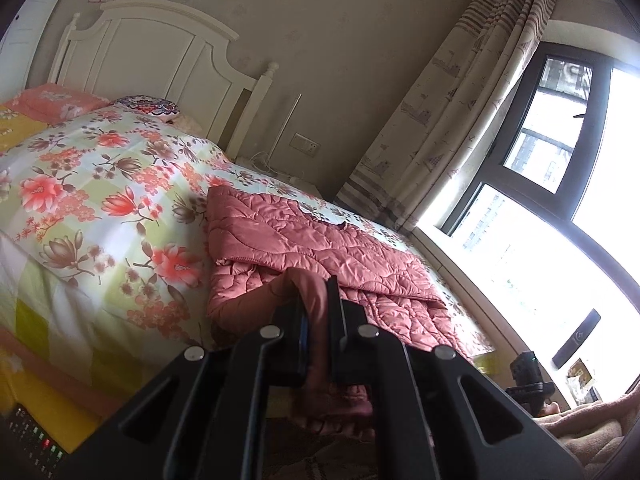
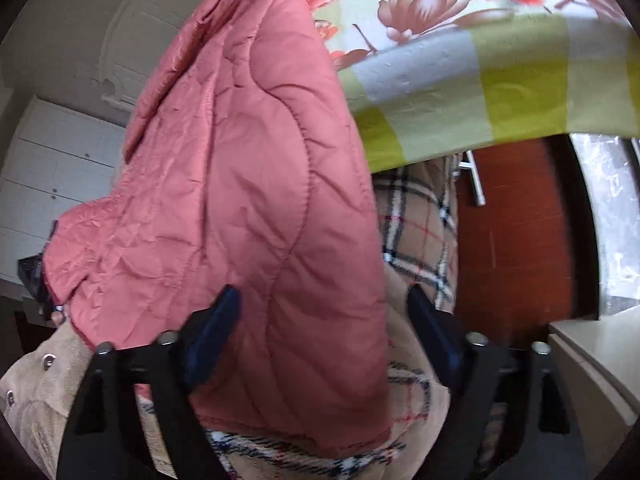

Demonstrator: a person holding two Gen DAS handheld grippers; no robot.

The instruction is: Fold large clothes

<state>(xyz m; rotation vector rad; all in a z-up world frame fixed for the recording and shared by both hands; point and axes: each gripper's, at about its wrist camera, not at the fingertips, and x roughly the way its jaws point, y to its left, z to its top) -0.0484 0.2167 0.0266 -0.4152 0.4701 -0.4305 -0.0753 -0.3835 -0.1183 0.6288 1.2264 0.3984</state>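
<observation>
A pink quilted jacket (image 1: 304,236) lies on the flowered bedcover (image 1: 100,184), and part of it hangs over the bed's near edge. My left gripper (image 1: 318,300) is shut on a fold of that jacket, pinched between its pads close to the bed edge. In the right wrist view the jacket (image 2: 240,160) hangs down large in front of the camera. My right gripper (image 2: 323,294) stands open around the hanging part. Its left pad (image 2: 224,312) is against the fabric and its right pad (image 2: 424,316) is apart from it.
A white headboard (image 1: 160,52) and pillows stand at the bed's far end. A striped curtain (image 1: 460,112) and a bright window (image 1: 560,200) are on the right. A beige plaid garment (image 2: 416,216) hangs behind the jacket, over a red-brown floor (image 2: 512,240).
</observation>
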